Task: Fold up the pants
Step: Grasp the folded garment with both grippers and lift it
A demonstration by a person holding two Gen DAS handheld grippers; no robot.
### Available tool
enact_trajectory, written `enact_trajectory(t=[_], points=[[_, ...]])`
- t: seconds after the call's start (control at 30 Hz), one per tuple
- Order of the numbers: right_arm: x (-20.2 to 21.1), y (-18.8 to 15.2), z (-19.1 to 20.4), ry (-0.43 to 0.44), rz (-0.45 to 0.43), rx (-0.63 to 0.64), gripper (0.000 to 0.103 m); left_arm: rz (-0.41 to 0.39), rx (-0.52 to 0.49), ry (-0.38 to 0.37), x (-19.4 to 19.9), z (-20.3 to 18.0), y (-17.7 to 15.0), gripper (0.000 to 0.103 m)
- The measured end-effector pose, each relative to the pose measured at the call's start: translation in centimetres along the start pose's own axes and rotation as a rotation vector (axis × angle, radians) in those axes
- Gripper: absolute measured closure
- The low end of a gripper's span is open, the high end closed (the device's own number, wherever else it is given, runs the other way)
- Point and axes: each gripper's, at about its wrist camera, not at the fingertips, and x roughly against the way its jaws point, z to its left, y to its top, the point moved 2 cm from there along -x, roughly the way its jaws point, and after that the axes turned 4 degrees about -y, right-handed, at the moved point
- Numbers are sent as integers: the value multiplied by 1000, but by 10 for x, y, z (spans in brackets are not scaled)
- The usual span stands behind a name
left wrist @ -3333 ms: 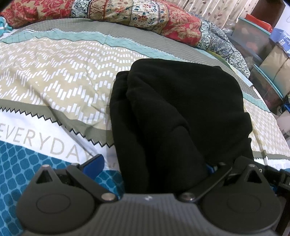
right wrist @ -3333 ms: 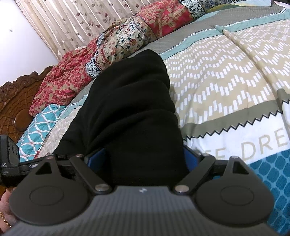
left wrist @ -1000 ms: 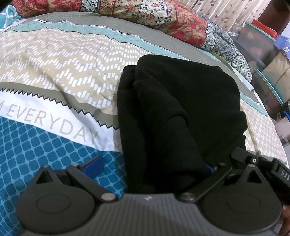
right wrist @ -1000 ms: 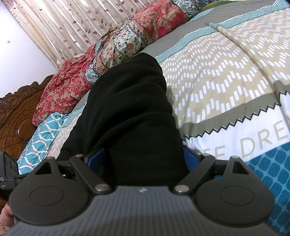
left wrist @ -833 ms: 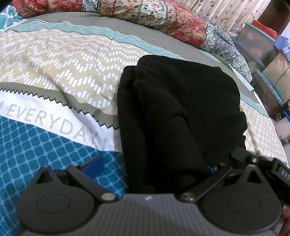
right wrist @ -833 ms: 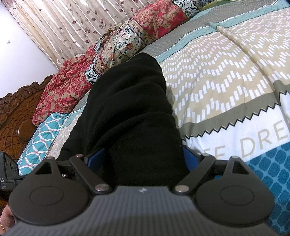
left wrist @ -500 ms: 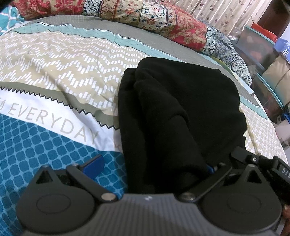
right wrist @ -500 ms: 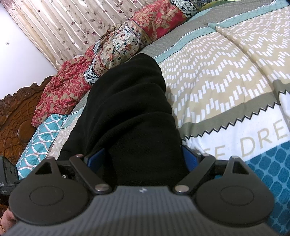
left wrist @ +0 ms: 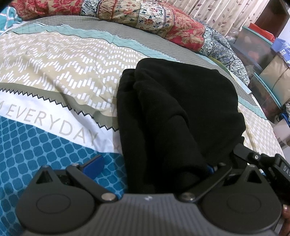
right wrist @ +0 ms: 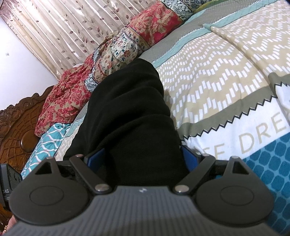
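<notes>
The black pants (left wrist: 177,112) lie folded in a thick bundle on the patterned bedspread (left wrist: 54,76). My left gripper (left wrist: 154,163) stands wide open around the near end of the bundle; its left blue pad (left wrist: 94,164) is clear of the cloth, and the right pad is almost buried in it. In the right wrist view the pants (right wrist: 130,116) run away from me toward the pillows. My right gripper (right wrist: 141,156) is open with the cloth filling the gap between both blue pads (right wrist: 187,157).
Floral pillows and a quilt (left wrist: 145,16) line the far edge of the bed. Storage boxes (left wrist: 261,47) stand beyond the bed on the right. A carved wooden headboard (right wrist: 16,127) and a curtain (right wrist: 72,27) show in the right wrist view.
Both views have shifted slightly over the last second. The pants and both grippers' openings look the same.
</notes>
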Motion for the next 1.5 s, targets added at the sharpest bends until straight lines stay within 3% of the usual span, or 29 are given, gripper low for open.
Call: enact_trajectory(t=[0.17, 0.27, 0.4, 0.6, 0.8, 0.9, 0.93, 0.97, 1.03, 1.1, 1.17, 1.33, 1.5], points=[[0, 2, 5, -11, 15, 16, 13, 31, 20, -34, 10, 3, 10, 0], [6, 11, 10, -59, 38, 13, 13, -14, 14, -83, 29, 6, 20, 0], [24, 25, 12, -79, -44, 72, 13, -68, 3, -133, 42, 14, 39, 0], [14, 44, 8, -66, -52, 132, 13, -17, 120, -206, 14, 41, 63, 0], [-20, 56, 2, -4, 60, 111, 13, 108, 279, -315, -36, 57, 65, 0], [-39, 57, -3, 73, 145, 36, 13, 88, 264, -342, -44, 49, 60, 1], [-48, 54, -4, 105, 199, -4, 16, 84, 238, -339, -46, 44, 58, 1], [-55, 50, -4, 142, 246, -43, 29, 78, 212, -328, -47, 38, 57, 2], [-57, 45, 2, 157, 263, -54, 41, 72, 195, -325, -42, 30, 58, 18], [-48, 49, 8, 188, 250, -59, 56, 53, 243, -400, -31, 27, 67, 19], [-38, 62, 12, 237, 215, -79, 64, 32, 256, -460, -23, 22, 81, 19], [-38, 113, 33, 278, 107, -25, 65, -50, 118, -484, -27, -8, 143, 19], [-71, 186, 52, 289, -36, 81, 65, -137, 28, -469, -70, -27, 222, 19]])
